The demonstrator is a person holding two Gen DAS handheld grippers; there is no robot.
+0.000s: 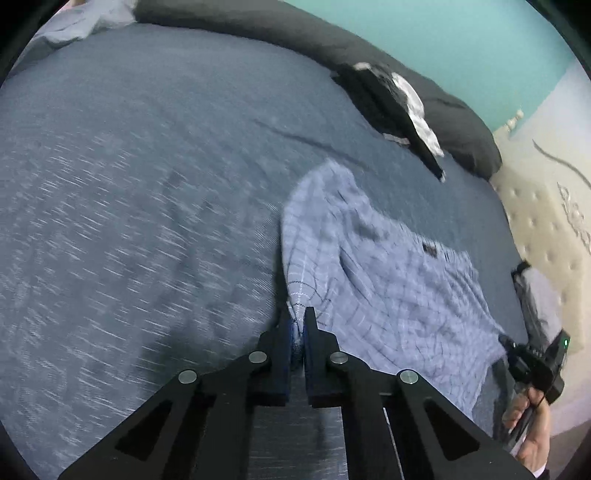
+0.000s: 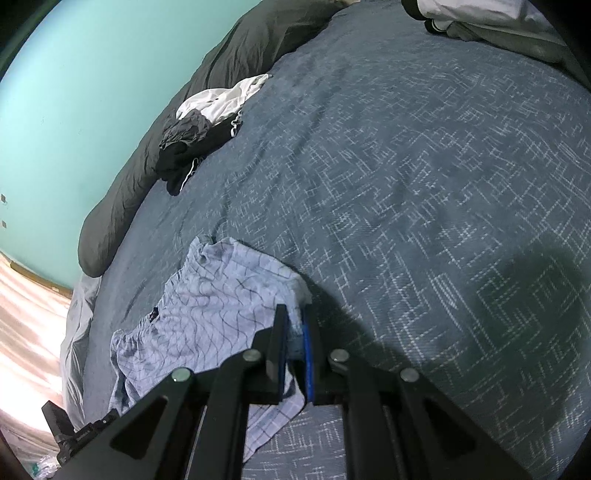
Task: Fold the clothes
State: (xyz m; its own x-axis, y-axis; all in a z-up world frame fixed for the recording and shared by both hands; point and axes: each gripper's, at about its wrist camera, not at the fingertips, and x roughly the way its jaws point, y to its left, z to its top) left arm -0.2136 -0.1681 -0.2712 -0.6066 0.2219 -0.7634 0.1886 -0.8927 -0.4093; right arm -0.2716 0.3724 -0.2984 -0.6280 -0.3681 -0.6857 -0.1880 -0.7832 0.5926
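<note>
A bed (image 1: 129,184) with a blue patterned cover is filling both views, a dark bolster (image 2: 147,155) lying along its upper edge. Pale blue checked shorts (image 1: 369,266) are lying at lower centre, each tool, left (image 1: 297,325) and right (image 2: 295,325), pinching a corner.

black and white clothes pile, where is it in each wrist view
Left wrist: black and white clothes pile upper right, against the dark duvet roll.
Right wrist: same pile upper left, against the roll.
Shared landmark: light blue checked garment, below the pile in both.
</note>
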